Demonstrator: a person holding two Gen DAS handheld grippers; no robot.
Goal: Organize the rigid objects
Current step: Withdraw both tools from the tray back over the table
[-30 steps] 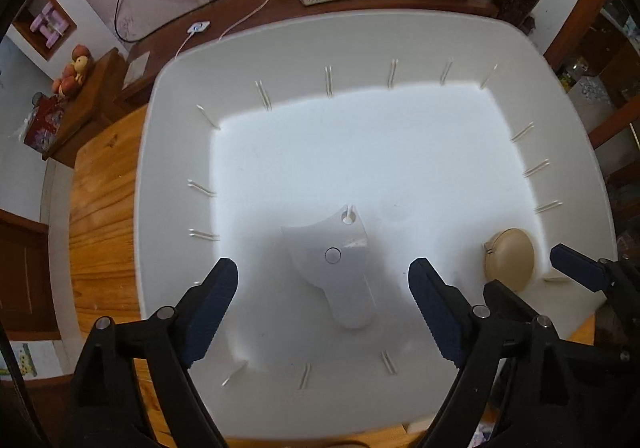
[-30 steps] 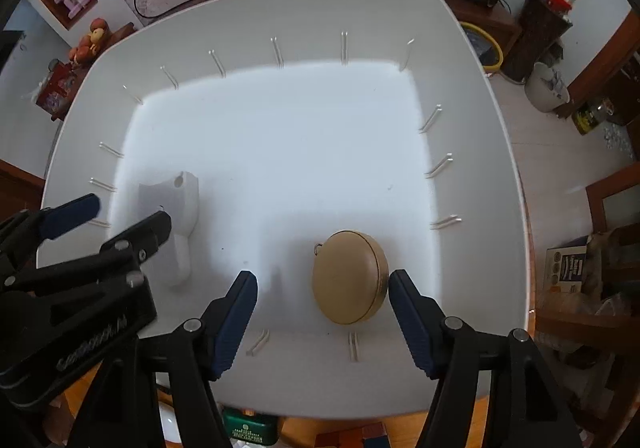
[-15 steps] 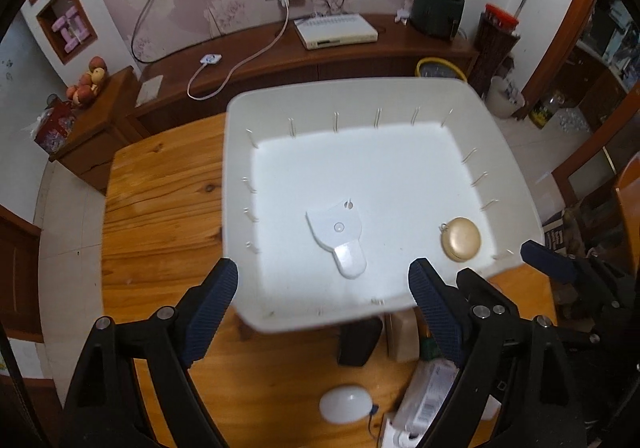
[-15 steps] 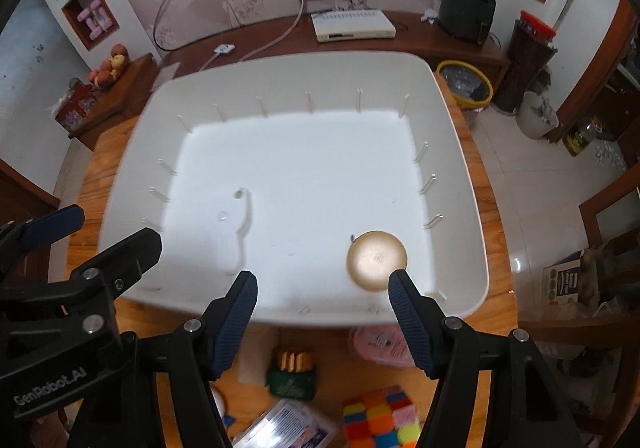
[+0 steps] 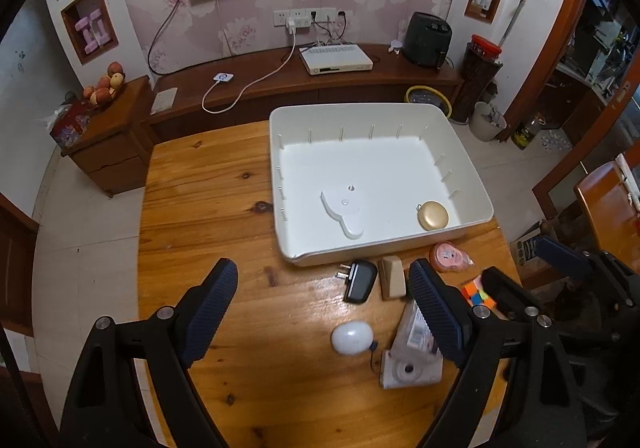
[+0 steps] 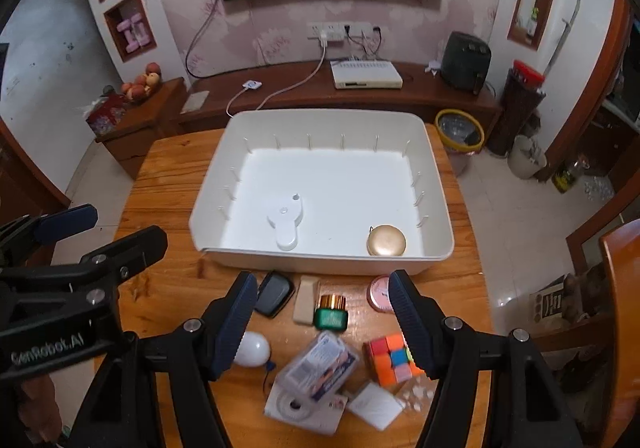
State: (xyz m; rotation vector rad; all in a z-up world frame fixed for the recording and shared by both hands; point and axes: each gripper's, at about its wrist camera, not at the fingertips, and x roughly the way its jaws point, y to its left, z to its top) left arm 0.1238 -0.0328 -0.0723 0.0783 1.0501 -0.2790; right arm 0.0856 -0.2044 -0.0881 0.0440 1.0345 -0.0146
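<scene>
Wooden bench (image 6: 168, 280), living room, television wall behind.

White bin (image 6: 208, 232): set at the bench's far edge. Two items are lodged inside, near its front wall: white scale-like gadget (image 6: 285, 221) toward the left, gold round case (image 6: 386, 240) toward the right corner.

Change noted: both tongs have been drawn up and back from inside the bin within the last second, so the bench's near edge is now in view. Deposit judged complete; next pick awaited.

Left tongs (image 5: 320, 318): spread wide, nothing held. Right tongs (image 6: 323, 326): likewise released, empty.

Remaining along the near edge: black charger (image 6: 273, 295), beige block (image 6: 306, 300), green jar (image 6: 330, 314), pink disc (image 6: 379, 294), colour cube (image 6: 390, 362), white mouse (image 6: 251, 348), clear packet (image 6: 320, 368).

Obstruction: items are crowded, some overlapping; room for the tongs is tight.
</scene>
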